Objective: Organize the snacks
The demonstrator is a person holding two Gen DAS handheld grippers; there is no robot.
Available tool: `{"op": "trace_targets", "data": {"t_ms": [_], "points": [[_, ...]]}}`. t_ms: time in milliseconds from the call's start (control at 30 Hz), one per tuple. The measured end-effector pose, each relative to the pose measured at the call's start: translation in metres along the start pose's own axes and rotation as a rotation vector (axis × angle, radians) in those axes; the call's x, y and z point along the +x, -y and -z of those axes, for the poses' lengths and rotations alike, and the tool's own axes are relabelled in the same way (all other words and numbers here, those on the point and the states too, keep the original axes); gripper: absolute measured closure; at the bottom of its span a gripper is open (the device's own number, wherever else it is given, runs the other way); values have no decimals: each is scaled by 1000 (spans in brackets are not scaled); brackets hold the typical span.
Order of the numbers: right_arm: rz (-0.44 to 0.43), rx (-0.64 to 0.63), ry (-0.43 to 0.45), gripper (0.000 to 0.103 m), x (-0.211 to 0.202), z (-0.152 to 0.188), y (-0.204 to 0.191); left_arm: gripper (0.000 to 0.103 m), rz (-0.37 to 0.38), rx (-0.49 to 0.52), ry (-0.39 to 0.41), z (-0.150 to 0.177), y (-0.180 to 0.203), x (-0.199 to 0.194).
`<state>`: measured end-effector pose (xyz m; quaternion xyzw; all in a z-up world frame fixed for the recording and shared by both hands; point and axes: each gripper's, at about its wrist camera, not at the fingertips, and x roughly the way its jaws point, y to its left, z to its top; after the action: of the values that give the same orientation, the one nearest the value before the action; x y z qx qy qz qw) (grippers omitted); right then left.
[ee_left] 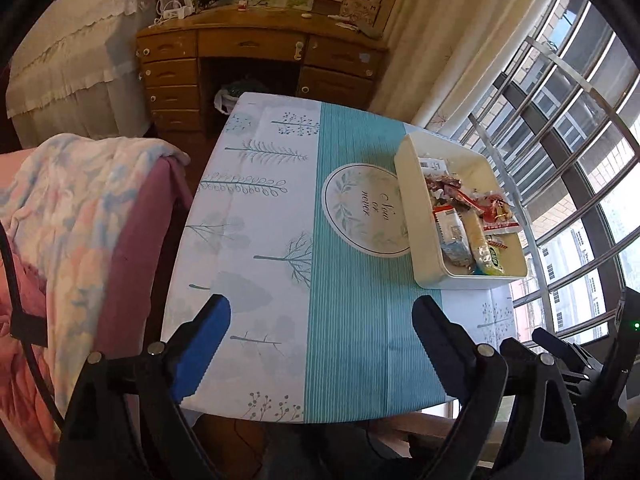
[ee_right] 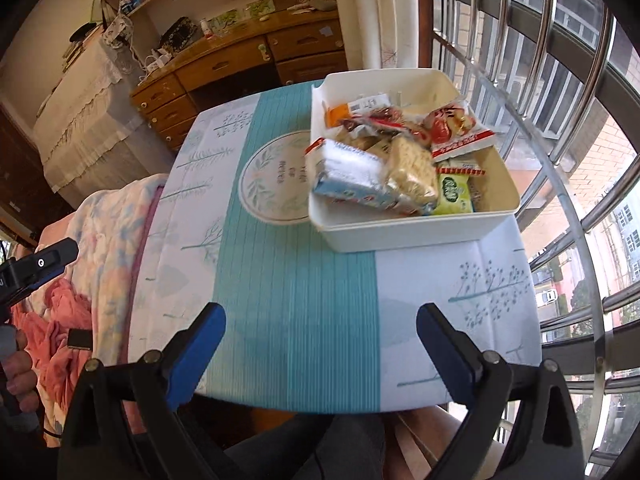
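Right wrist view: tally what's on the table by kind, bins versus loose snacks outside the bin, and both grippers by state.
White bins: 1, the bin holding the heap of snack packets
Loose snacks on the tablecloth: 0
Open grippers: 2, the left gripper and right gripper, both empty
Total: 3

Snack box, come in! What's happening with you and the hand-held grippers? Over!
Left hand-held gripper open, empty. Right hand-held gripper open, empty. Snacks piled in white box on table, window side. No loose snacks on tablecloth, nothing blocking.
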<state>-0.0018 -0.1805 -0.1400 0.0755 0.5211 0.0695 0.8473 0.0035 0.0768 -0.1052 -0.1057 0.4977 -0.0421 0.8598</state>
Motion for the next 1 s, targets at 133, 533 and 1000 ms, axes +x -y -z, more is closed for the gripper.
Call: {"op": "trace_targets", "data": {"t_ms": [133,533,1000], "points": [[-28,-30,-13,6,-6,4,-3,1,13,38,30,7,29,-16],[-84,-128,59,5,-71,3,5,1,52,41,36,15,92,-42],[-72,-87,108,0,-117,6,15,1,-38,34,149,11,122,-75]]}}
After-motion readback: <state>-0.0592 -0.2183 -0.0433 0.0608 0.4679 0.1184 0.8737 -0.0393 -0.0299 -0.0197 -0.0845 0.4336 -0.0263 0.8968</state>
